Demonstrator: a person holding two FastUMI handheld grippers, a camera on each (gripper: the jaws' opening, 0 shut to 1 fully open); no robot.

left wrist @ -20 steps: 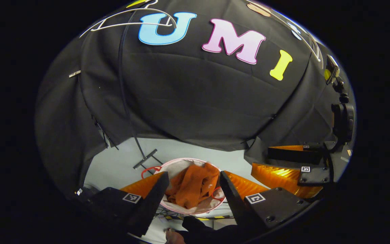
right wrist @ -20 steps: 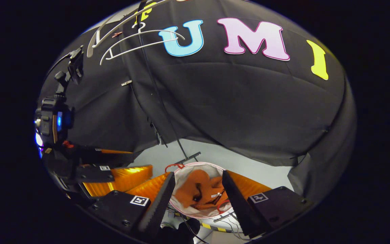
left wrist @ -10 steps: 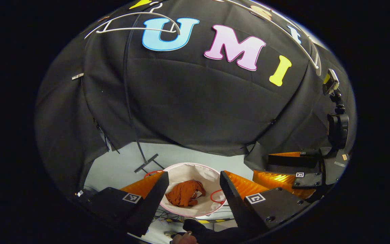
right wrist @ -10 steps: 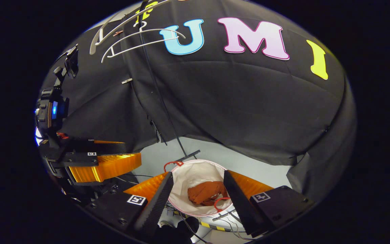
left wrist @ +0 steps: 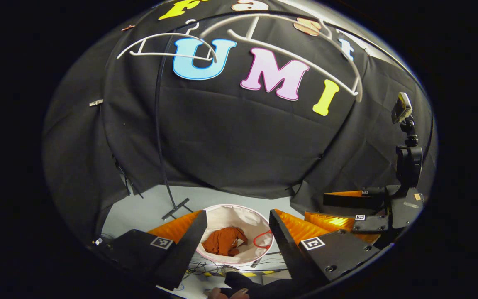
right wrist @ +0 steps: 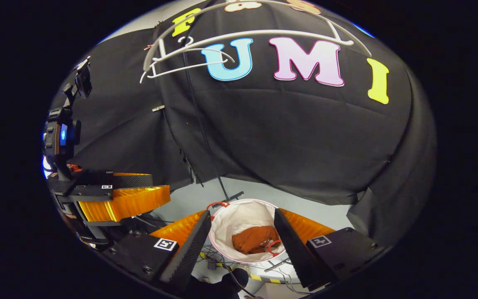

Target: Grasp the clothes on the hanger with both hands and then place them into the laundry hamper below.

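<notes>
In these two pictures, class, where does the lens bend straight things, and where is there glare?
Left gripper view: the white hanger bows into an arc. Right gripper view: the stand pole curves, and light glares off the left gripper's ribbed side.

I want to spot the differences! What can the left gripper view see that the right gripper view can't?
The left gripper view has the right gripper off at its right edge, jaws open, and a bit of a hand at the bottom. The right gripper view has the left gripper at its left edge, also open, with a small blue light above it. Both share the white hamper with the orange clothes lying inside, and bare white hangers up top.
</notes>
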